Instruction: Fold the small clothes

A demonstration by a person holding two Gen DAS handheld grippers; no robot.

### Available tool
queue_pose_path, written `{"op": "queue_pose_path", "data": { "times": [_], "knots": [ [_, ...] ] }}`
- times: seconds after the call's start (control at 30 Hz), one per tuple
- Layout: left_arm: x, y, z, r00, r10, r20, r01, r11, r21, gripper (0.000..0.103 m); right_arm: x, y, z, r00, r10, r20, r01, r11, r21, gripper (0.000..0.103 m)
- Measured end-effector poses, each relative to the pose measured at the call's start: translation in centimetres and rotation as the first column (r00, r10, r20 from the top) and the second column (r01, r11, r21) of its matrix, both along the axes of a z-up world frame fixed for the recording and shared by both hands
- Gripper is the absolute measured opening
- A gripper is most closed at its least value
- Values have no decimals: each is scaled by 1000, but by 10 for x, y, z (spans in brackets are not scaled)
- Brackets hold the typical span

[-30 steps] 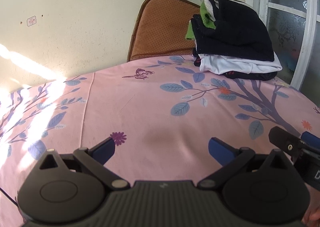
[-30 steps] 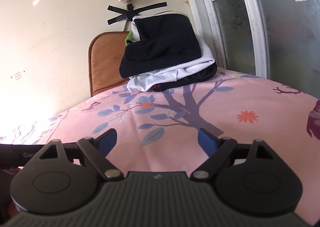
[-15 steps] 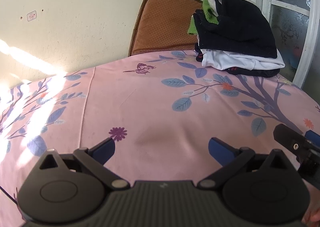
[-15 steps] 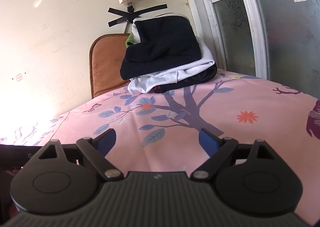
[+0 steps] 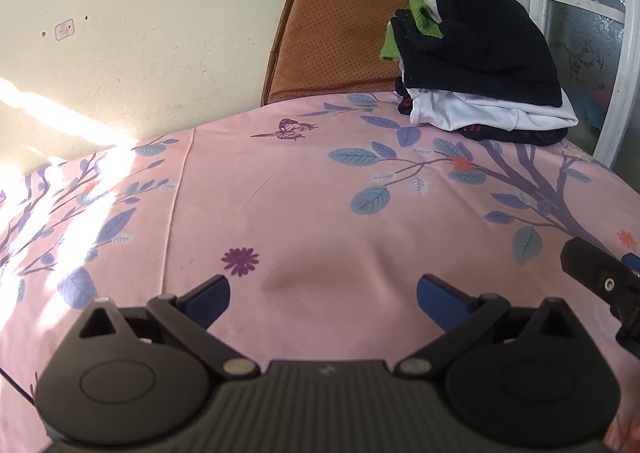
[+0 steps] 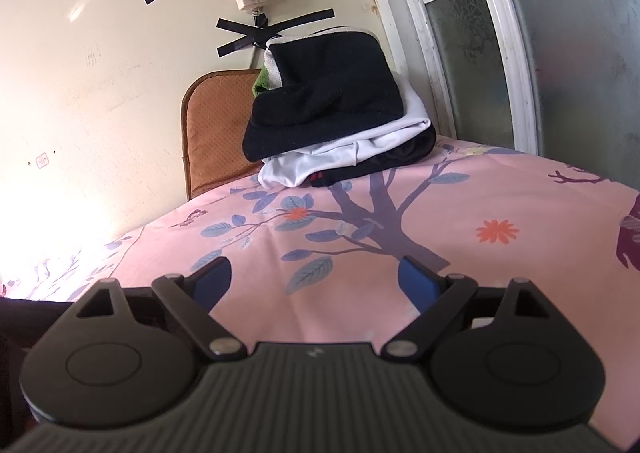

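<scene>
Both grippers low over the pink floral sheet (image 5: 304,189). Left gripper (image 5: 323,289): jaws wide apart, nothing between them. Right gripper (image 6: 316,277): same, wide and empty. Stack of clothes (image 6: 340,113) sits at the far corner by the window (image 6: 560,53), well clear; likely parked there to leave flat folding room in front
</scene>
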State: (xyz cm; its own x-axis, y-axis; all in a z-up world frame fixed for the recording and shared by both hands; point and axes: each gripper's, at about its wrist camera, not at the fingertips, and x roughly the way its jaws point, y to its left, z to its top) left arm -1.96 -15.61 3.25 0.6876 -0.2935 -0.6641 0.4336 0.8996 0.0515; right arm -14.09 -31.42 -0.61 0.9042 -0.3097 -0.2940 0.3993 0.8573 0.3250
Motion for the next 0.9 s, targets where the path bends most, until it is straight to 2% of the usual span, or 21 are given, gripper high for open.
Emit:
{"op": "queue_pose_path", "data": {
  "times": [0.9],
  "knots": [
    [-2, -2, -2, 999, -5, 37, 3, 999, 45, 103, -1, -5, -1, 1000, 5, 23, -6, 999, 40, 93]
  ]
}}
